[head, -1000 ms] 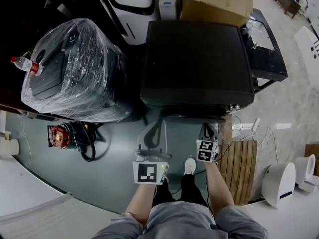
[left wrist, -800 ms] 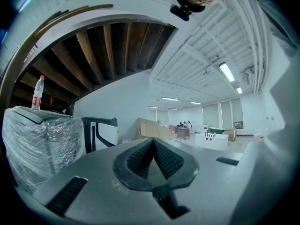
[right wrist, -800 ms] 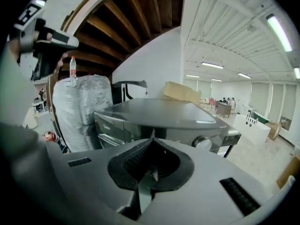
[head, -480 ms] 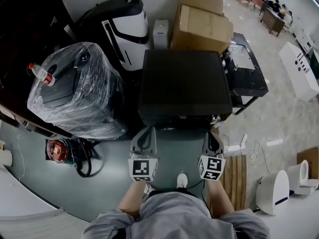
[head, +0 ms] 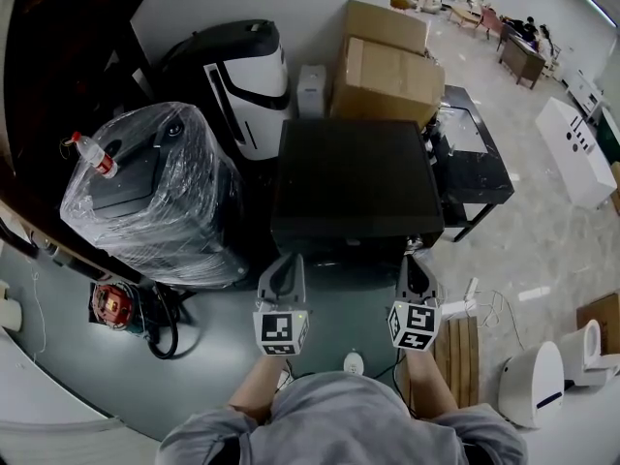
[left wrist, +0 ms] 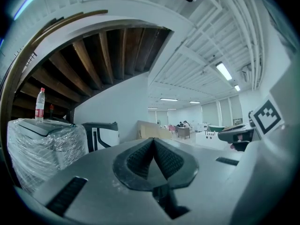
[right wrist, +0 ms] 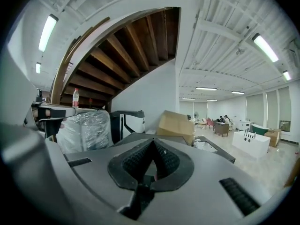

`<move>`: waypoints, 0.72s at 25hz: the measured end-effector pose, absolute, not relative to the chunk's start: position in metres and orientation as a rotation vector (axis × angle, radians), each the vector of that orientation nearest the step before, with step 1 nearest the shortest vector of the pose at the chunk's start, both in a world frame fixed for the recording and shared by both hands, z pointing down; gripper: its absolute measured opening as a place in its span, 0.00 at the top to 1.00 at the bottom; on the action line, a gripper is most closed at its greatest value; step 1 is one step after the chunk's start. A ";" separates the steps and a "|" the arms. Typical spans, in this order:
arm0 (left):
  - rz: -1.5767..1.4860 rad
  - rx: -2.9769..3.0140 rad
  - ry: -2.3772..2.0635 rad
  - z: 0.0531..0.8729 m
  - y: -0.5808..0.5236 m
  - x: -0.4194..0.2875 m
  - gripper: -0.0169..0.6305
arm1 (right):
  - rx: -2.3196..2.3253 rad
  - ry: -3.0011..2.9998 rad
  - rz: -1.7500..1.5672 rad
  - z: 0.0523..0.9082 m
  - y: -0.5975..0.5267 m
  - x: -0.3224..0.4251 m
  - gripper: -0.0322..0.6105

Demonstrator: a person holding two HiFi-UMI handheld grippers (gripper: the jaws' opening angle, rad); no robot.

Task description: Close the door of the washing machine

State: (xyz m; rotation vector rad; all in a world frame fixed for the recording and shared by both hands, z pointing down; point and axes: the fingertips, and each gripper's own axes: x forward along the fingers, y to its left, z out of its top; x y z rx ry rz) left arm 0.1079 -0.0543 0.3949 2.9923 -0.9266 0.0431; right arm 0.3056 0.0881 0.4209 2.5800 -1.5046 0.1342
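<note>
From head view, washing machine [head: 354, 177] top only; gripper views show jaws together

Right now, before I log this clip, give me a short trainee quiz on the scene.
1. What stands on top of the plastic-wrapped appliance? A. a water bottle B. a toolbox C. a lamp
2. True or false: the left gripper and the right gripper both have their jaws together with nothing between them.
3. Fill in: seen from the person, the cardboard boxes stand ___ the black washing machine.
Key: 1 A. 2 true. 3 behind.
</note>
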 end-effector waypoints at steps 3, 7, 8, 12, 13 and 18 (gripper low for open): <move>0.038 2.994 -0.929 0.393 -0.055 0.107 0.97 | 2.581 -1.506 0.121 0.417 0.086 0.305 0.95; 0.038 2.995 -0.935 0.393 -0.055 0.107 0.97 | 2.584 -1.510 0.114 0.416 0.085 0.305 0.95; 0.036 2.995 -0.939 0.393 -0.055 0.107 0.97 | 2.582 -1.511 0.113 0.416 0.085 0.305 0.95; 0.028 2.990 -0.954 0.391 -0.057 0.106 0.97 | 2.582 -1.512 0.111 0.414 0.085 0.305 0.95; 0.026 2.988 -0.957 0.391 -0.057 0.105 0.97 | 2.585 -1.512 0.111 0.413 0.085 0.305 0.95; 0.024 2.979 -0.966 0.392 -0.058 0.104 0.97 | 2.584 -1.510 0.112 0.414 0.085 0.305 0.95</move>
